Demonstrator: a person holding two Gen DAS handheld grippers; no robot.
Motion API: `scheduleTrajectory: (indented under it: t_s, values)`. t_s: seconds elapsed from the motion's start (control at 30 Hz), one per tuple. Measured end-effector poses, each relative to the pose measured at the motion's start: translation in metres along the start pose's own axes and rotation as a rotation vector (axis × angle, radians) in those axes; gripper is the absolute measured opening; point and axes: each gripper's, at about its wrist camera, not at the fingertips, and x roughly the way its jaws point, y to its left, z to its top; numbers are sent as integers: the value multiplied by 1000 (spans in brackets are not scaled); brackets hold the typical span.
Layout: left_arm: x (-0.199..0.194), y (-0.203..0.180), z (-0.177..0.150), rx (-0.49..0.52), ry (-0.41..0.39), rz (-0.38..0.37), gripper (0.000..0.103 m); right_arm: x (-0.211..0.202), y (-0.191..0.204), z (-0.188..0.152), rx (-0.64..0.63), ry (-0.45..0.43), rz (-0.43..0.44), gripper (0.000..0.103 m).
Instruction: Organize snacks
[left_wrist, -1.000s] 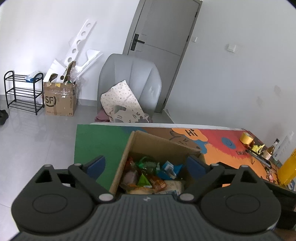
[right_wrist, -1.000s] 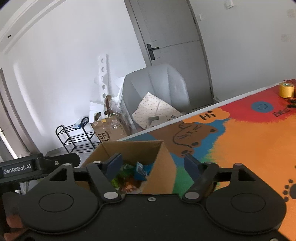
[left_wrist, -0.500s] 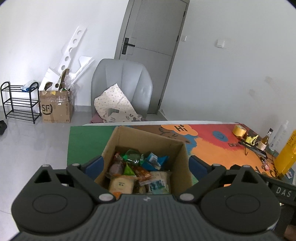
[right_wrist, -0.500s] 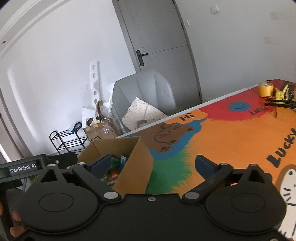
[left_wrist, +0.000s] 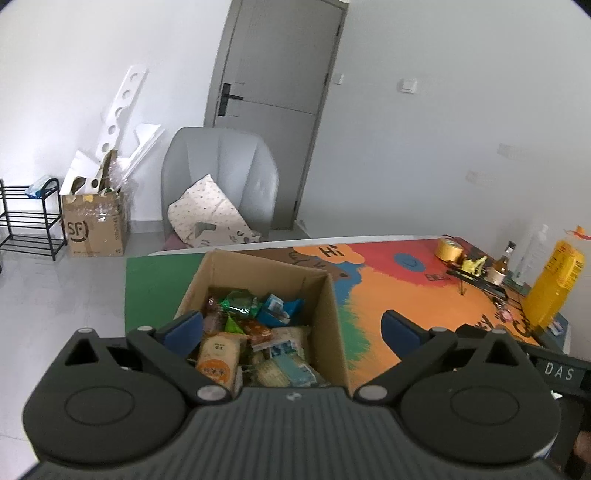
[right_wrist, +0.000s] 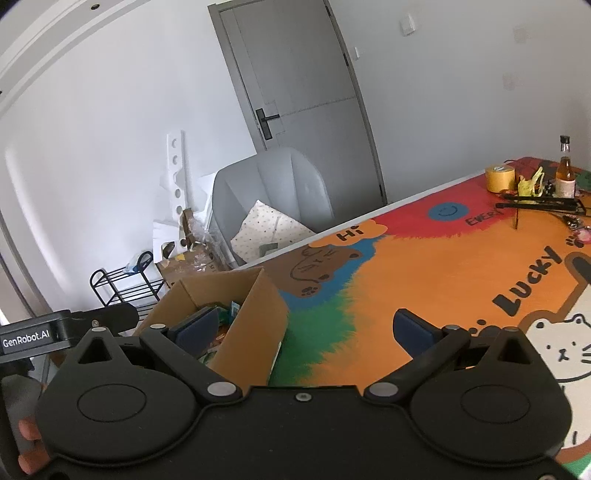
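Snacks (left_wrist: 255, 332) lie heaped in an open cardboard box (left_wrist: 334, 314) that stands near the desk's (right_wrist: 424, 266) left end, on the green and brown part of its painted top. Wrapped packets fill it: an orange-labelled pack (left_wrist: 218, 360) toward the near left wall, a green wrapper (left_wrist: 240, 301) and a blue one (left_wrist: 275, 308) farther back.

Left gripper (left_wrist: 291, 328) hangs above the box with its jaws spread wide and nothing between them, the left pad over the box's near left side and the right pad outside the right wall. Right gripper (right_wrist: 308, 328) is also wide open and empty, straddling the box's right wall, with bare orange desk beyond it.

Whether the packets are due to come out for sorting or have just been gathered in, this scene fits either, so no single move is settled. For any grasp in that pile, my advice would be to pick a packet lying on top, come down between the cardboard walls without catching a pad on the rim, and close gently, since soft wrappers crush and slip. Tape, bottles and clutter sit at the far right end, well apart.
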Motion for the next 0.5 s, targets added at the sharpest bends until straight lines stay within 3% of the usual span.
scheduleTrajectory:
  t_s: [0.5]
  values:
    - [-43, -1, -8, 36, -7, -37, 102, -41, 2, -6, -34, 11, -14, 103]
